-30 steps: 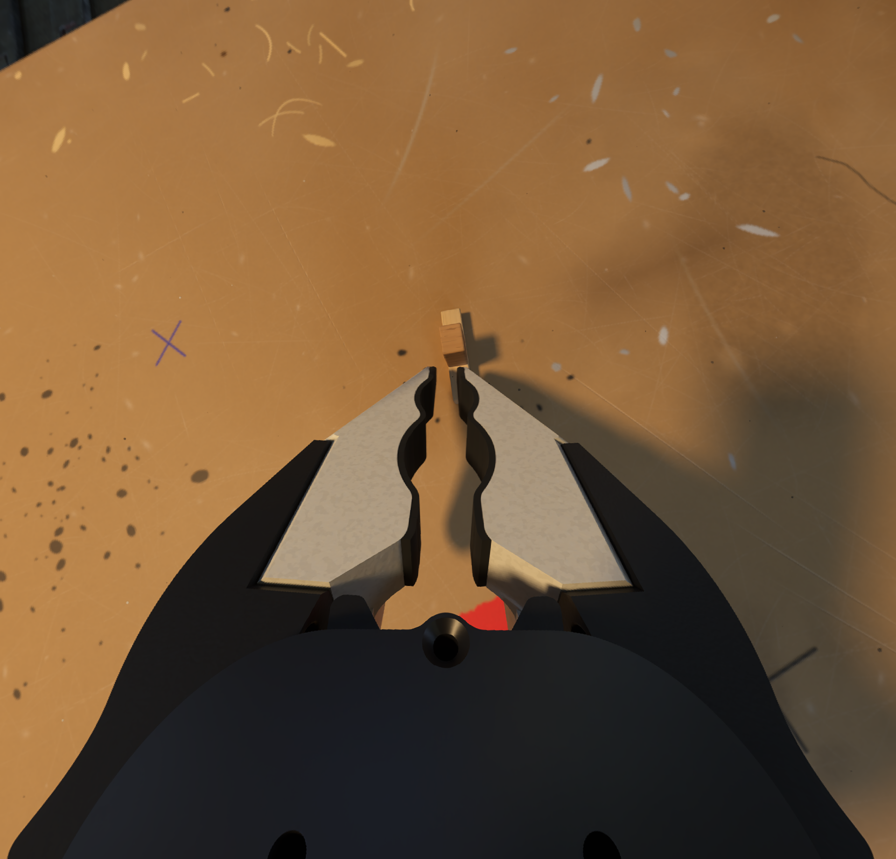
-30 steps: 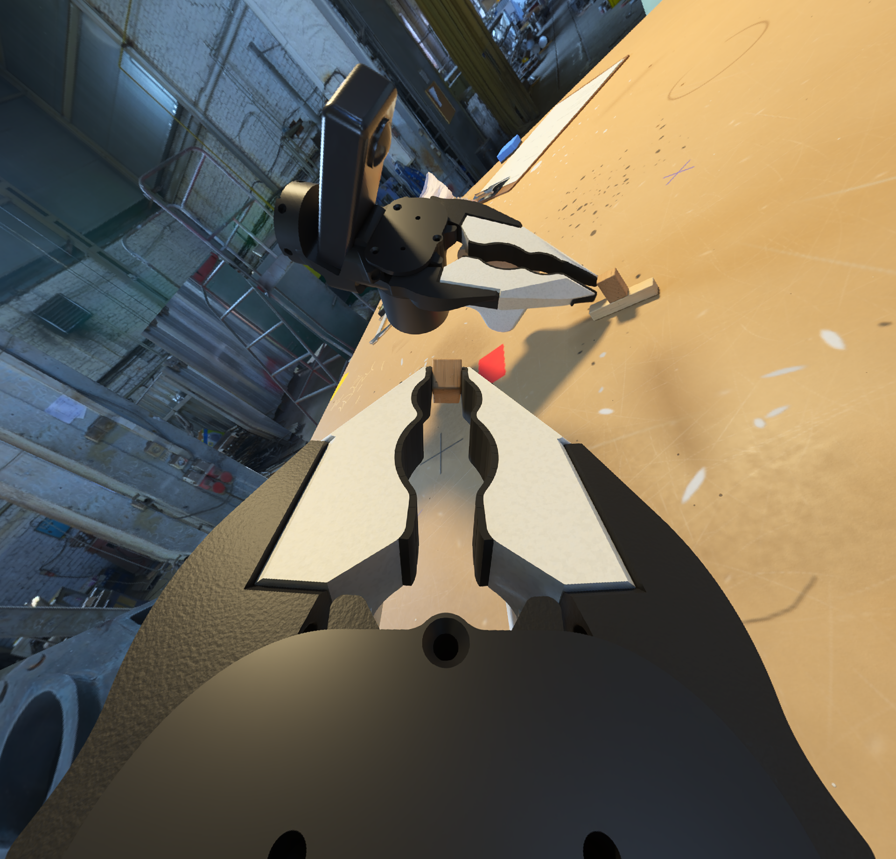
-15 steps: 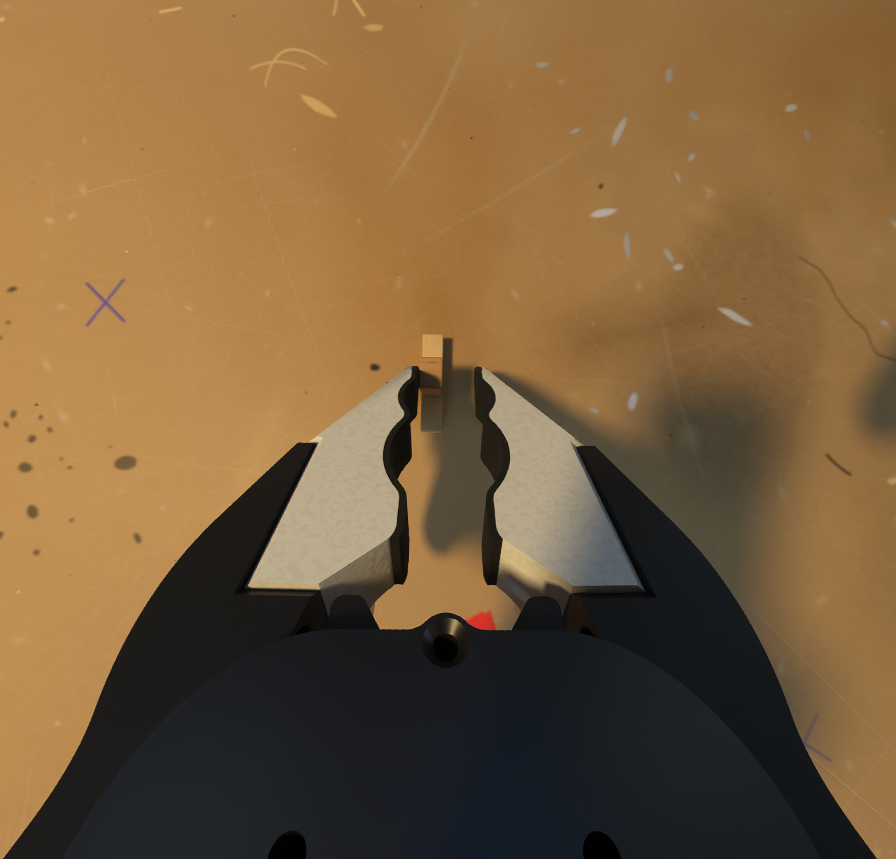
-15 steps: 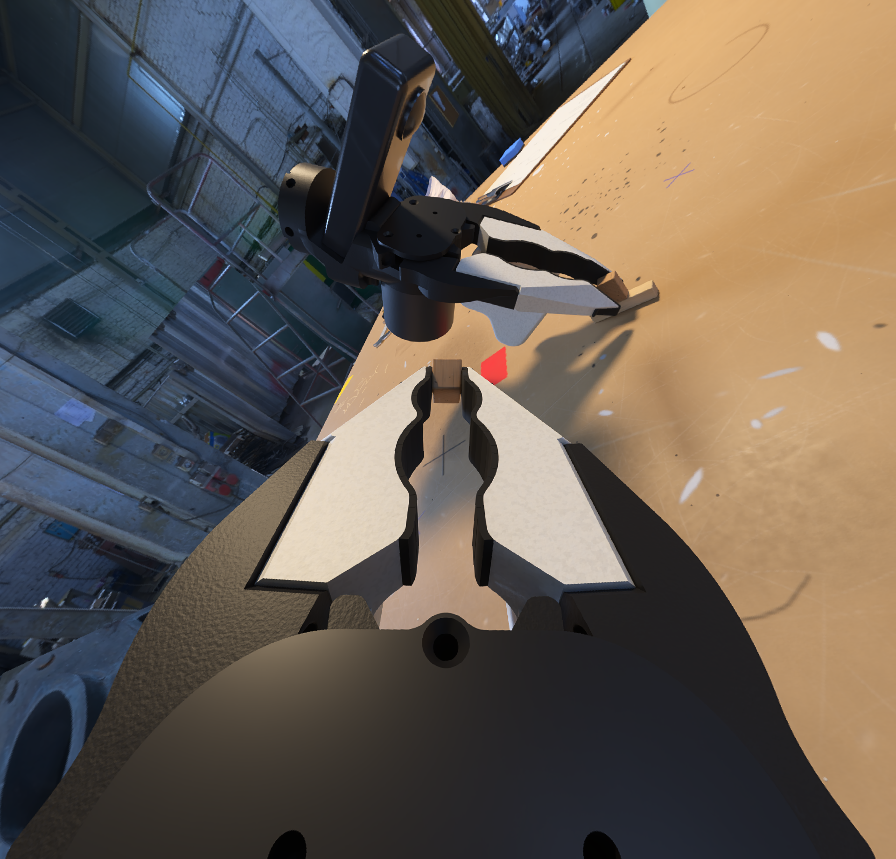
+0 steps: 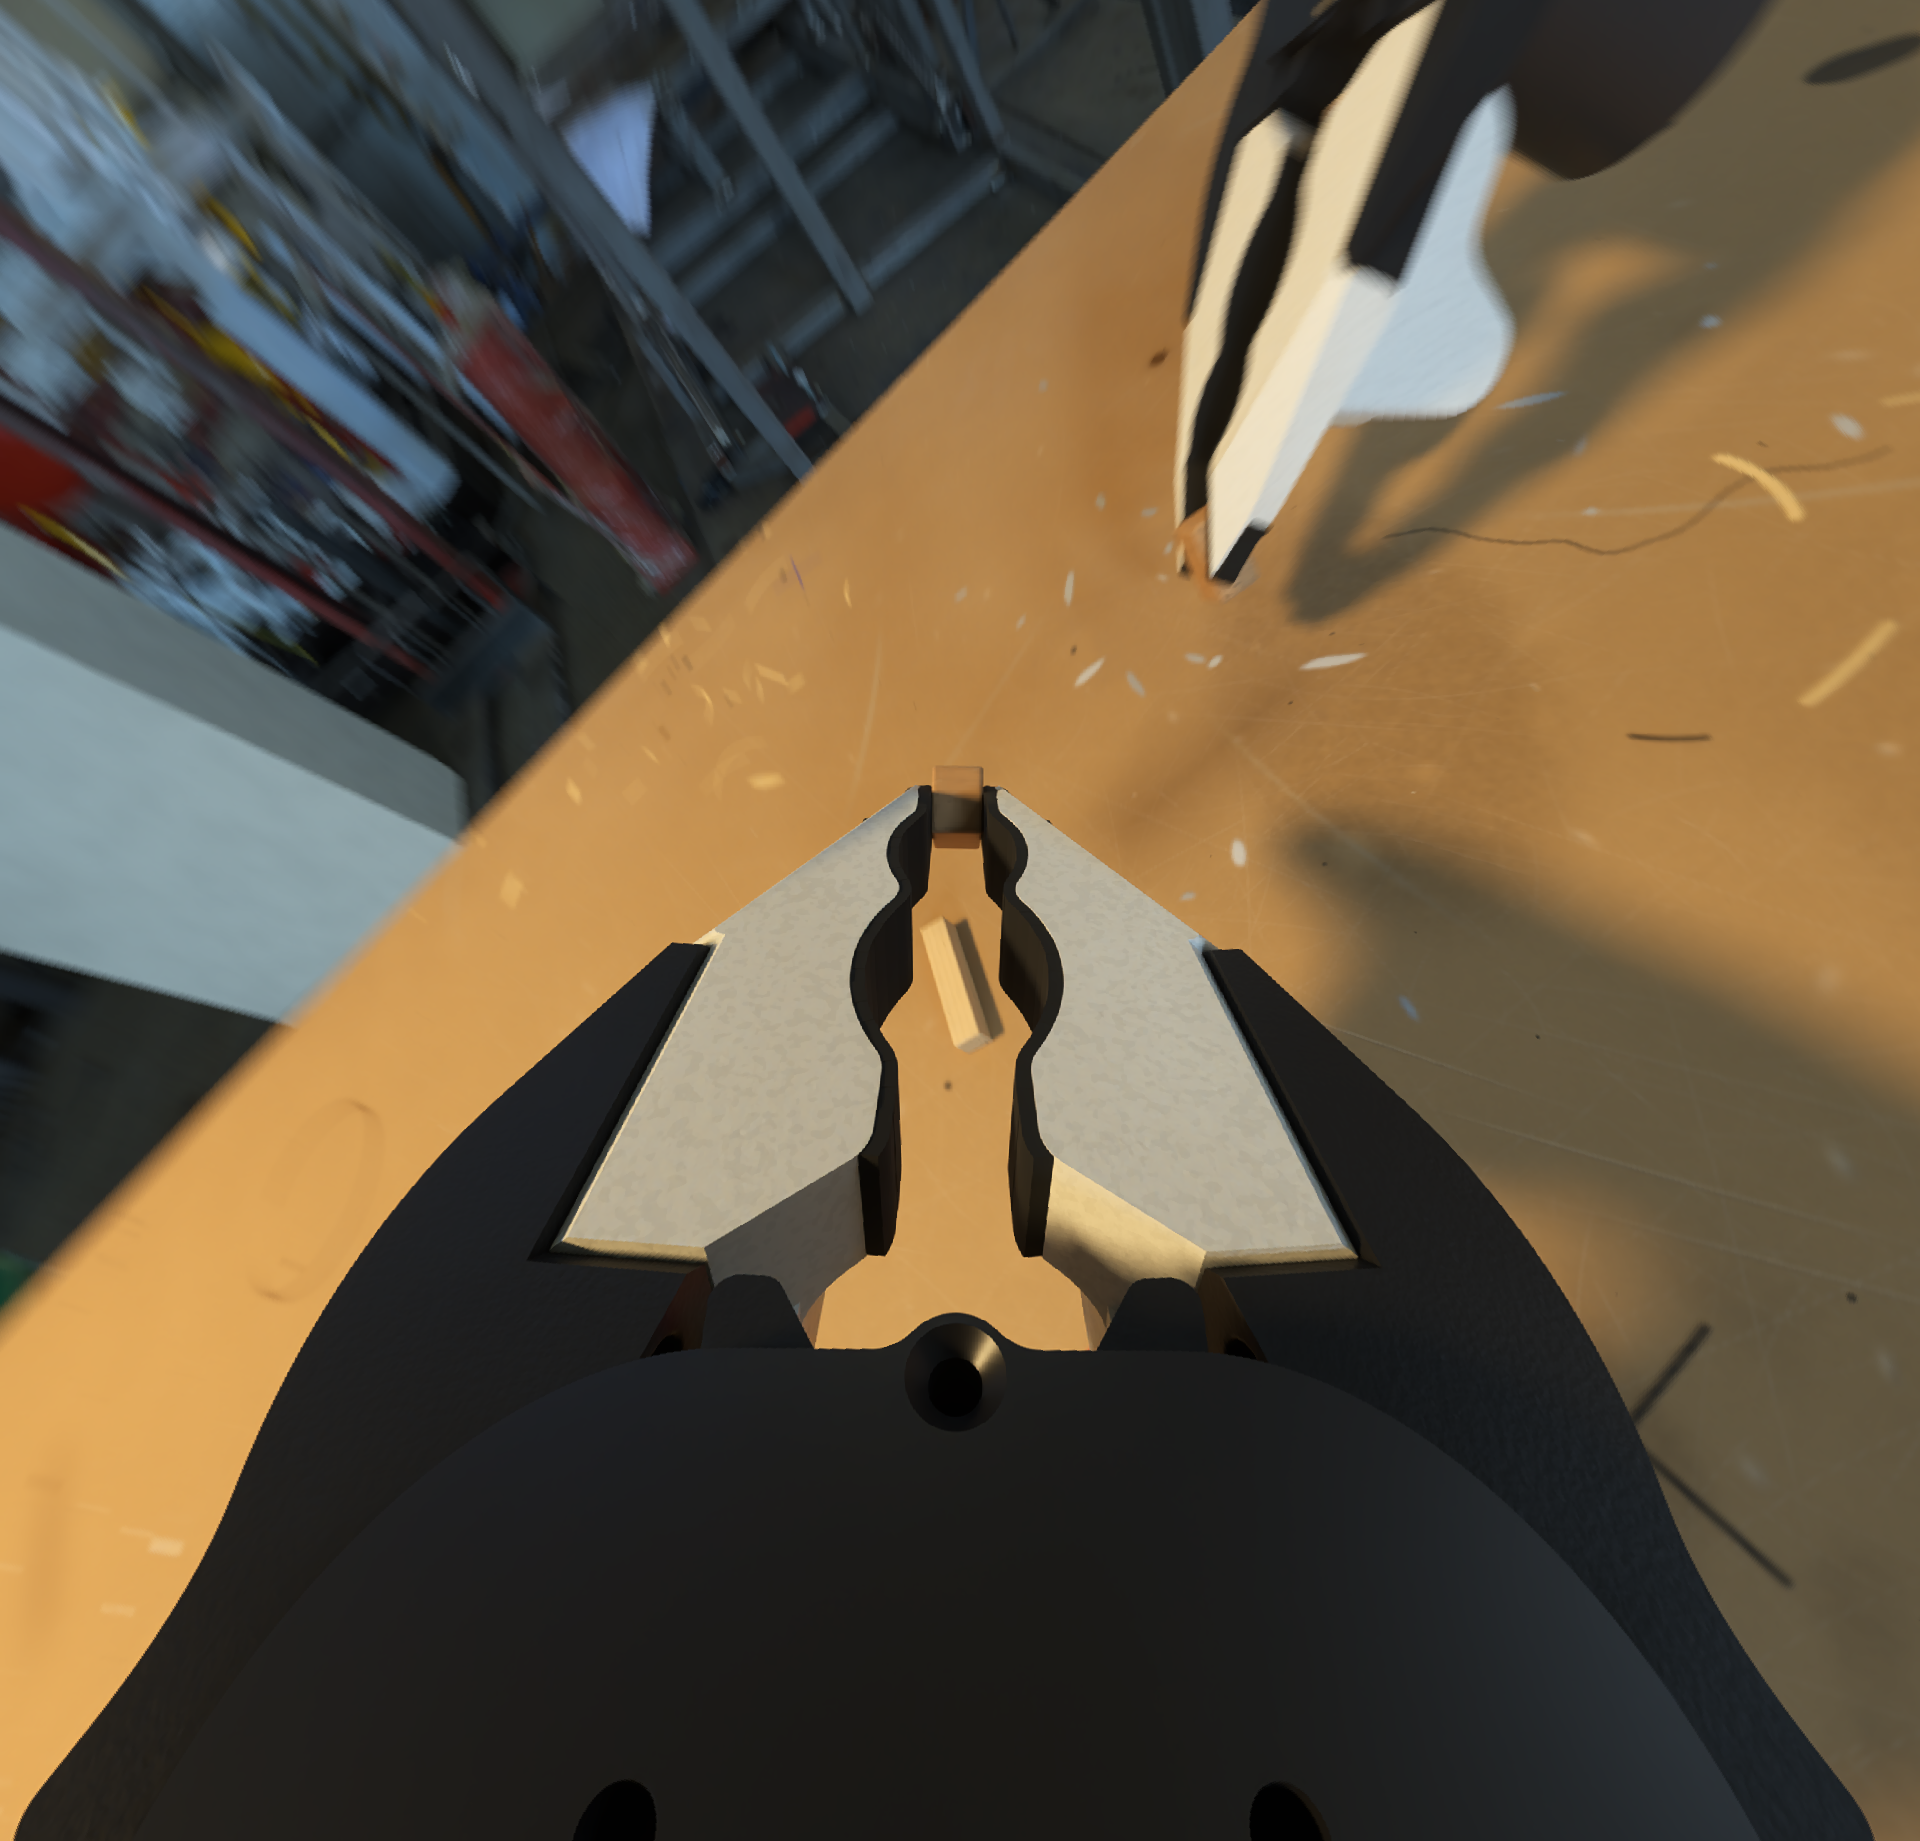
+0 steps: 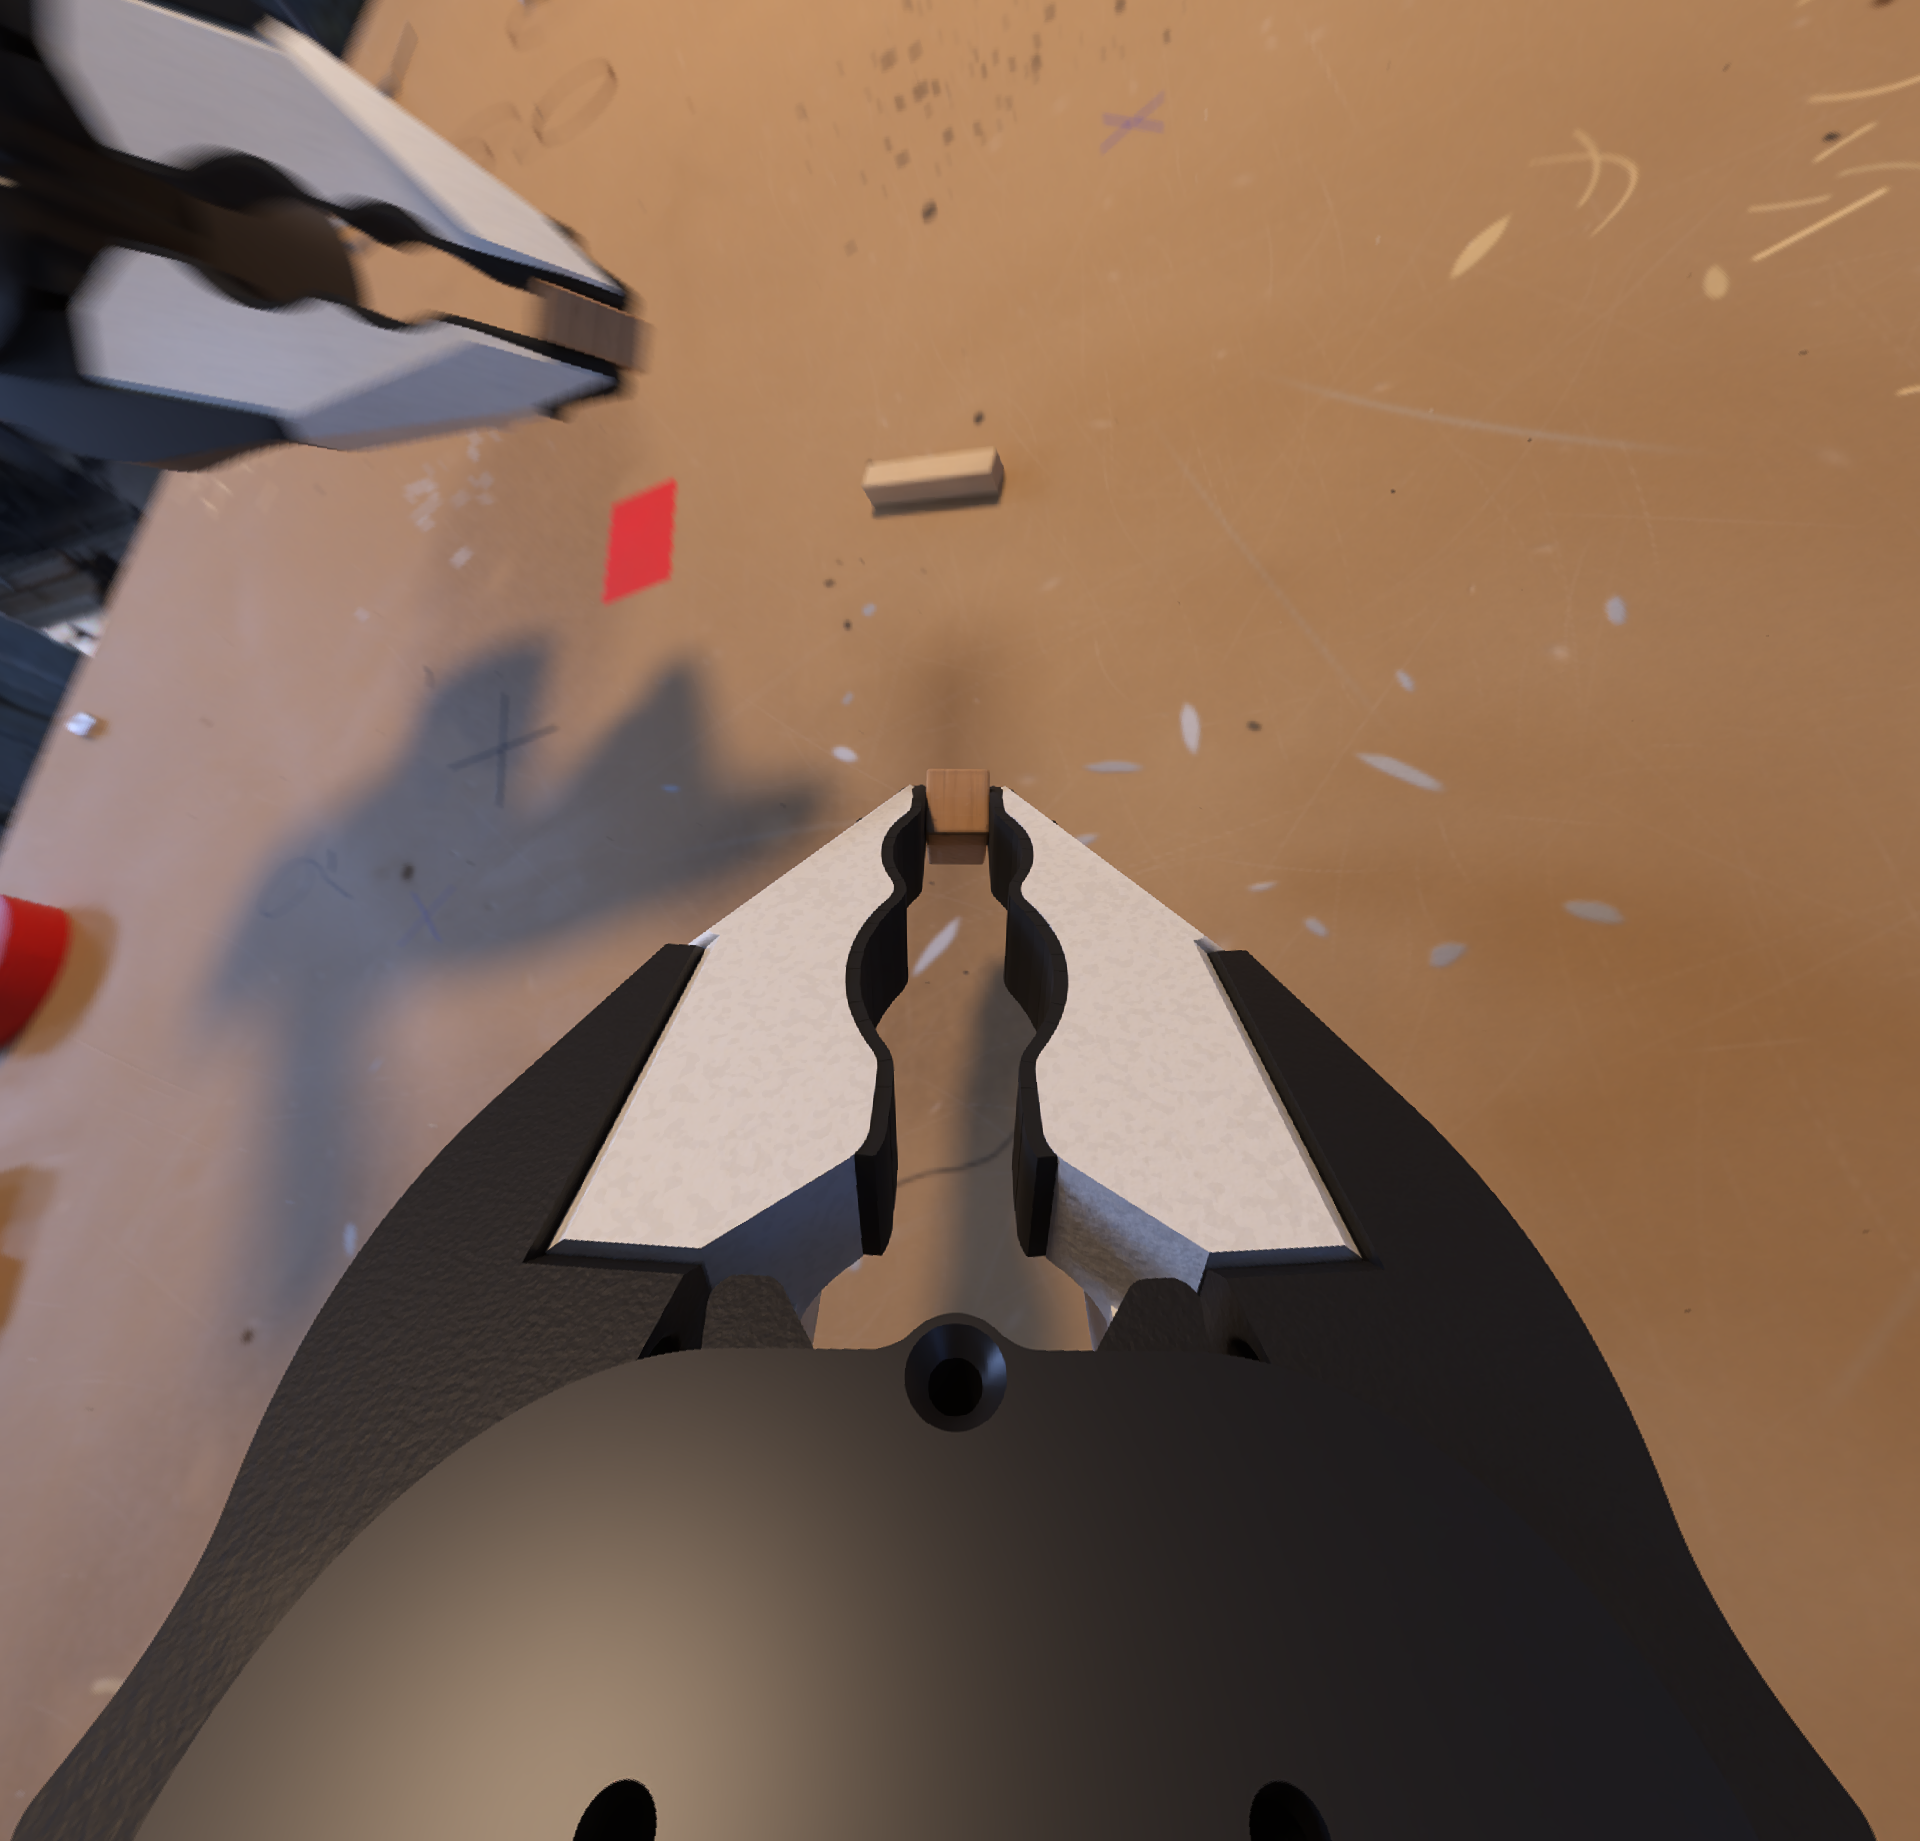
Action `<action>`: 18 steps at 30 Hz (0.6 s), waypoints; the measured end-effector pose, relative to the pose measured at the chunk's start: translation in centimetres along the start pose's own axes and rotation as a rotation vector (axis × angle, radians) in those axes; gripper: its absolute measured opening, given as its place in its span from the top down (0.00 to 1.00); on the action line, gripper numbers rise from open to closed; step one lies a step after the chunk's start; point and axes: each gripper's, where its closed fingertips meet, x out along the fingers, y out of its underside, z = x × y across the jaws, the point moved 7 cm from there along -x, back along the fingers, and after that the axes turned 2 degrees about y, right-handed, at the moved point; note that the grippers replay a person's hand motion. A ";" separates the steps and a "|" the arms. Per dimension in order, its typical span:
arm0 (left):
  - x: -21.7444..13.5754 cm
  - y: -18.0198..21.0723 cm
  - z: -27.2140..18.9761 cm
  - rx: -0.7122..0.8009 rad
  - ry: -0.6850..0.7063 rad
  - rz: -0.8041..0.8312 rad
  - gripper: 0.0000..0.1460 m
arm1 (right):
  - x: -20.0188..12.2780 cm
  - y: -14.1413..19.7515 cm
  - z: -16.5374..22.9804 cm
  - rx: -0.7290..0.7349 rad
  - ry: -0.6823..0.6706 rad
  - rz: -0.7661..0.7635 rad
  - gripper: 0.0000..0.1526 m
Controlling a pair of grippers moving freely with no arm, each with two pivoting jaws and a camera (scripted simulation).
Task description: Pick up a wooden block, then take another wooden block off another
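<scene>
My left gripper (image 5: 957, 804) is shut on a small wooden block (image 5: 957, 799) and holds it above the brown table. Below it a pale long wooden block (image 5: 961, 983) lies flat on the table. It also shows in the right wrist view (image 6: 933, 477). My right gripper (image 6: 957, 804) is shut on another small wooden block (image 6: 957, 802). The right gripper shows in the left wrist view (image 5: 1210, 555) at upper right, tips near the table. The left gripper shows blurred in the right wrist view (image 6: 608, 331) at upper left, with its block (image 6: 587, 326).
A red square patch (image 6: 640, 540) lies on the table left of the long block. A red object (image 6: 26, 965) sits at the left edge. The table edge (image 5: 623, 648) runs diagonally, with a workshop beyond. A thin dark wire (image 5: 1621, 539) lies at the right.
My left gripper shut on the small top block and lifted it off the long block, tilting up. My right gripper, still holding its block, swung to face down at the table.
</scene>
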 end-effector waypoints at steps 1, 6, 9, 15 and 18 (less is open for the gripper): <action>-0.6 -0.7 -0.6 0.076 -0.022 -0.024 0.94 | 0.4 0.0 -0.2 -0.018 0.014 0.033 0.93; -2.3 -3.2 -2.8 0.272 -0.041 -0.075 0.94 | 1.9 0.5 -0.5 -0.093 0.071 0.164 0.93; -2.9 -4.0 -3.4 0.302 -0.028 -0.104 0.94 | 2.3 0.7 -0.5 -0.102 0.079 0.199 0.93; -3.7 -4.9 -3.7 0.284 -0.005 -0.171 0.94 | 2.2 0.8 -0.6 -0.101 0.073 0.199 0.93; -4.7 -5.6 -3.7 0.263 -0.016 -0.264 0.94 | 2.1 0.8 -0.5 -0.126 0.087 0.196 0.93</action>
